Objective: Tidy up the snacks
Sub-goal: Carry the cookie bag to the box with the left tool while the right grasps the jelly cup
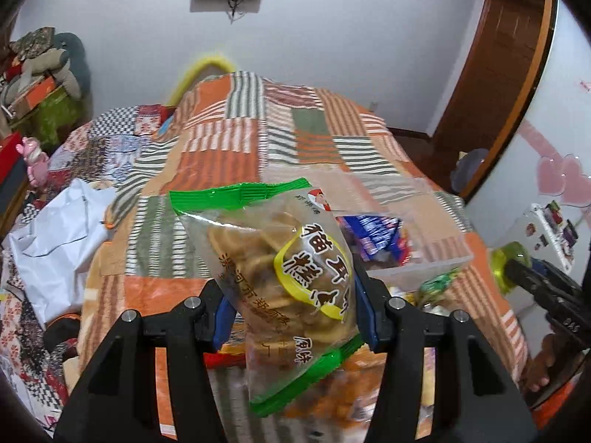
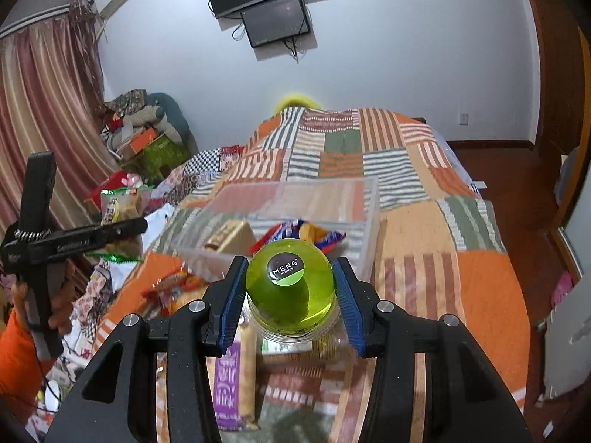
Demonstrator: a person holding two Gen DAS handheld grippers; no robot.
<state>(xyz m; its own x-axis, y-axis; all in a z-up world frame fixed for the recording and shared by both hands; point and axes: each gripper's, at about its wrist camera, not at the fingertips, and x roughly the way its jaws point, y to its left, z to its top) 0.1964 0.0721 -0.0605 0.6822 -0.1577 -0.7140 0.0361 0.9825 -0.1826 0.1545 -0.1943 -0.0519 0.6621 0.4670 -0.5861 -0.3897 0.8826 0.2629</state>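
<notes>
Two grippers, each loaded, above a patchwork blanket [image 1: 229, 170]. Left gripper [image 1: 291, 312]: jaws clamped on a clear, green-edged biscuit bag [image 1: 280, 277], raised and tilted. Right gripper [image 2: 291, 302]: jaws closed against a clear jar with a green dome lid [image 2: 290, 288], pointing down toward the transparent bin [image 2: 365, 229] that already holds snacks. Judged best: carry each item over the rim before releasing, jar upright. Both wrists angle downward.

My room: pale wall [image 2: 388, 55] bearing two dark screens [image 2: 275, 24]; bed under orange-striped patchwork blanket [image 2: 417, 243]; striped curtain [image 2: 48, 110] at left; brown wooden door [image 1: 495, 74]; reddish-brown floor [image 2: 495, 162].
</notes>
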